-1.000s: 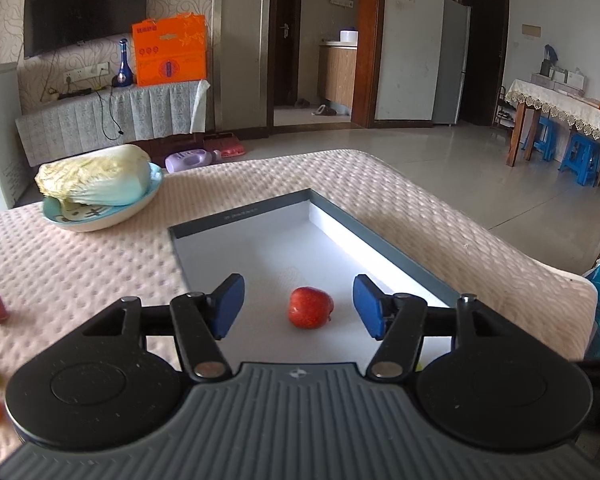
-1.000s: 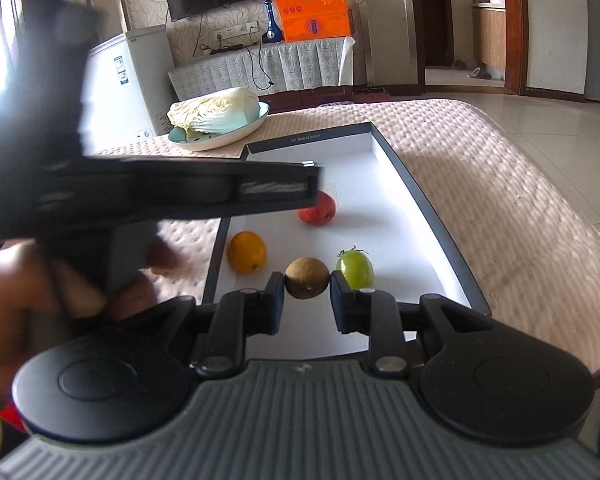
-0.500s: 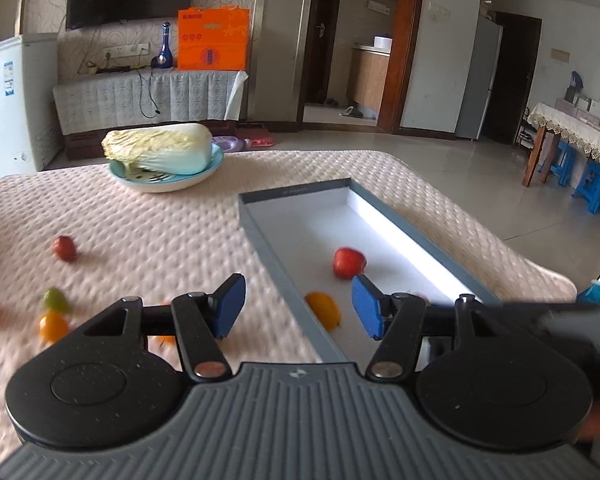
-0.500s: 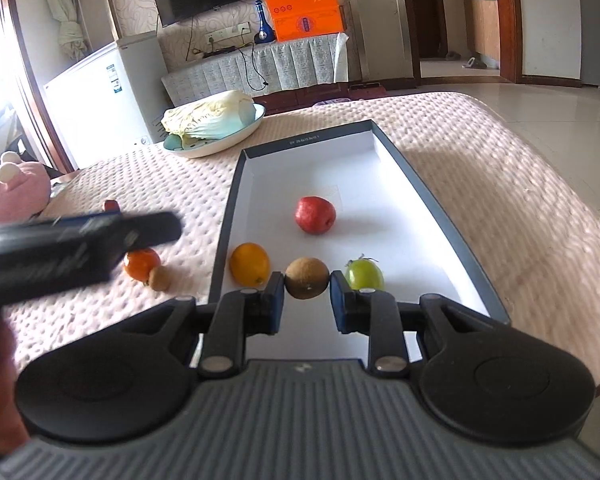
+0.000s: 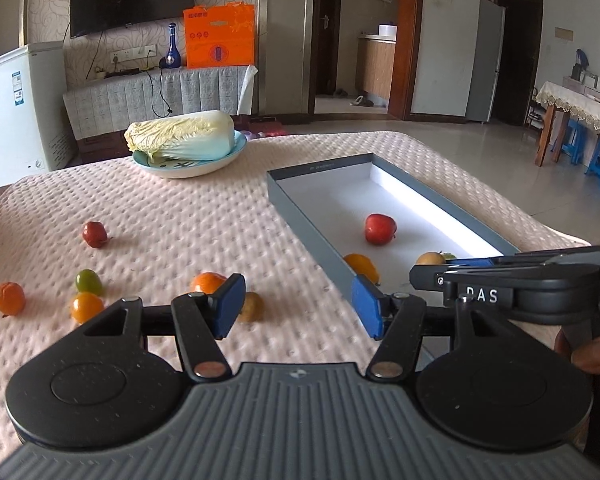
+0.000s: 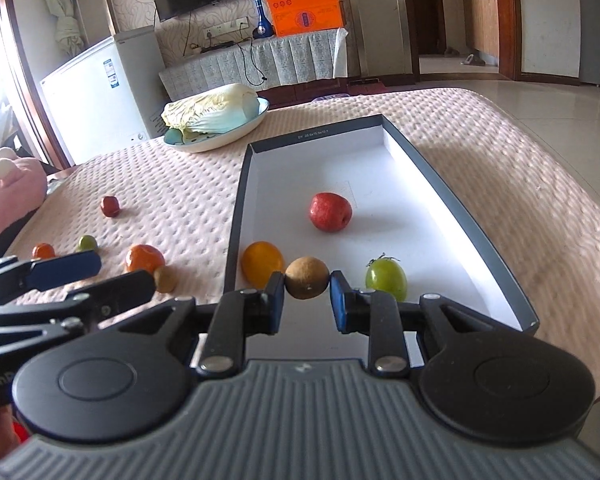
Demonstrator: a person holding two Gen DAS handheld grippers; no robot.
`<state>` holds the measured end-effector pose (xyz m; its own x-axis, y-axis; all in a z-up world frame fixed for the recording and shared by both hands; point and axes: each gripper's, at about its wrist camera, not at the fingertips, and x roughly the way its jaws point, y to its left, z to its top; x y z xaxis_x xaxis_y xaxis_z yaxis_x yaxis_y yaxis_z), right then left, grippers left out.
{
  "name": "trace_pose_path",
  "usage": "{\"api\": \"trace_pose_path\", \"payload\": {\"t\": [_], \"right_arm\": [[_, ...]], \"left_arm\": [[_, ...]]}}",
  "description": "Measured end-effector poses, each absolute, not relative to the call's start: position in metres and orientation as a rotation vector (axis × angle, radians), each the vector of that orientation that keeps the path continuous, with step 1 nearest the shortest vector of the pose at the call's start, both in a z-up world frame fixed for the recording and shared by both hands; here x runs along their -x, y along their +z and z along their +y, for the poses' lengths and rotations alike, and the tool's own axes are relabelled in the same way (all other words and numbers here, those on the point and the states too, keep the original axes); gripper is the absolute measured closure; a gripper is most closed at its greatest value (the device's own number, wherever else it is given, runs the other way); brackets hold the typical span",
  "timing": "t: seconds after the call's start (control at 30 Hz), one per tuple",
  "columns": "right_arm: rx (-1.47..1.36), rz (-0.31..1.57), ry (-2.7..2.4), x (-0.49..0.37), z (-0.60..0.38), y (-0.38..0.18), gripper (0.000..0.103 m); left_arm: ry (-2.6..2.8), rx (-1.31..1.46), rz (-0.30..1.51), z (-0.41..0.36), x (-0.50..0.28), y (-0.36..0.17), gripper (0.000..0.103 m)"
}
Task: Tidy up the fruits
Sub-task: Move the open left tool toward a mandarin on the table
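Observation:
A grey tray (image 6: 236, 208) with a white floor holds a red apple (image 6: 330, 212), an orange (image 6: 261, 262) and a green tomato (image 6: 385, 279). My right gripper (image 6: 305, 300) is shut on a brown kiwi (image 6: 307, 277) just above the tray's near end. My left gripper (image 5: 298, 307) is open and empty over the pink cloth, left of the tray (image 5: 300, 216). Near its left finger lie a brown kiwi (image 5: 252, 306) and an orange (image 5: 206, 281). Further left lie a red fruit (image 5: 94, 234), a green one (image 5: 88, 281) and two orange ones (image 5: 85, 307) (image 5: 9, 298).
A plate with a napa cabbage (image 5: 182, 136) stands at the back of the table. A pink plush toy (image 6: 8, 188) lies off the table's left edge. A white freezer (image 6: 104, 92) stands behind it. The table's right edge drops to the tiled floor.
My left gripper has swung left, from over the tray to over the cloth by the loose fruits. My right gripper has stayed shut on the kiwi in about the same place.

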<state>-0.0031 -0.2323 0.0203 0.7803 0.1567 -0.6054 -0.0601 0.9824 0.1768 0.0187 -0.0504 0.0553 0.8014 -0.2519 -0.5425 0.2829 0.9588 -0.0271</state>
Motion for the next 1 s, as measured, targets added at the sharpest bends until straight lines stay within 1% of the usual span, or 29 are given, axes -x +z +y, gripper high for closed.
{"api": "trace_pose_path", "payload": {"t": [0.67,1.0], "right_arm": [[-0.087,0.667,0.086,-0.01,-0.217,0.014,0.075],[-0.106,0.651,0.074,-0.013,-0.22,0.014,0.074]], "left_arm": [[-0.236,-0.022,0.567,0.005,-0.021,0.06,0.037],[-0.194,-0.007,0.578,0.026,-0.024,0.058,0.037]]}}
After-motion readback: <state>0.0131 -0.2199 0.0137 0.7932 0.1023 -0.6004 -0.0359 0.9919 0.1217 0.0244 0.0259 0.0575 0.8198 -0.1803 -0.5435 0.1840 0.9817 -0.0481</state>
